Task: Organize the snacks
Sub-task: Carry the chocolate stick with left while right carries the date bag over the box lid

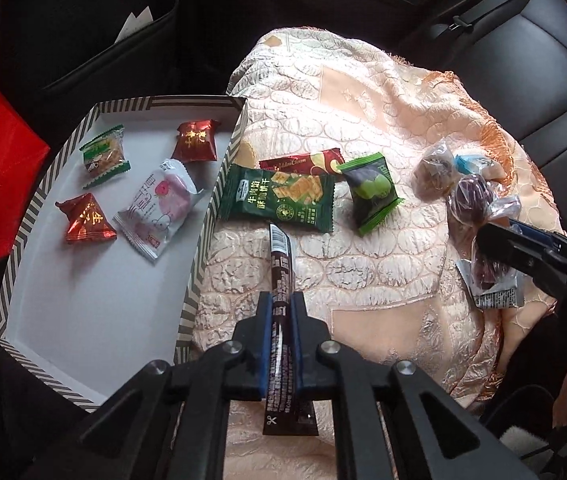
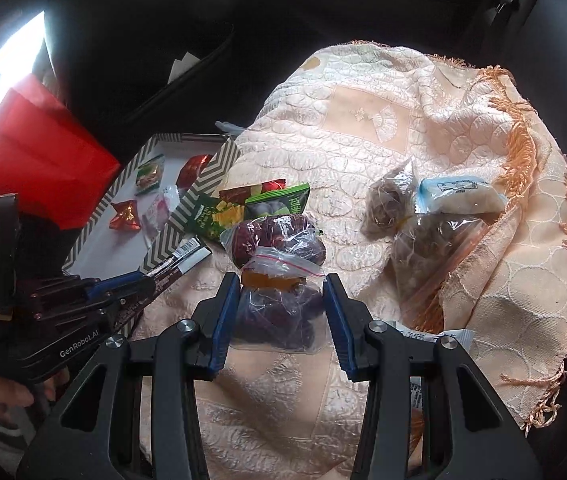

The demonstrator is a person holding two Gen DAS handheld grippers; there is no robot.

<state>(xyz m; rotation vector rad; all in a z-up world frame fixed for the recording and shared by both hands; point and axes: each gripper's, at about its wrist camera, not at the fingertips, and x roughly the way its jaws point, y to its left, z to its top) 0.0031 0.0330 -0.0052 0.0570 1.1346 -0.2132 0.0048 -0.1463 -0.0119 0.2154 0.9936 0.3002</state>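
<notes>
My left gripper (image 1: 281, 300) is shut on a long dark brown snack stick (image 1: 281, 264), held just right of the striped box (image 1: 203, 240); the gripper also shows in the right wrist view (image 2: 139, 280). The box holds two red candies, a green pack and a pink-white pack (image 1: 159, 204). My right gripper (image 2: 283, 284) is open, its jaws on either side of a clear bag of dark red dates (image 2: 279, 312); it enters the left wrist view (image 1: 495, 240). A green cracker pack (image 1: 279, 196), a red pack (image 1: 303, 162) and a green-grape pack (image 1: 371, 192) lie on the cloth.
A peach quilted cloth (image 2: 363, 128) covers the car seat. More clear bags (image 2: 427, 248) and a blue-white pack (image 2: 459, 194) lie at right. A red bag (image 2: 39, 152) stands left of the box. Dark seat backs rise behind.
</notes>
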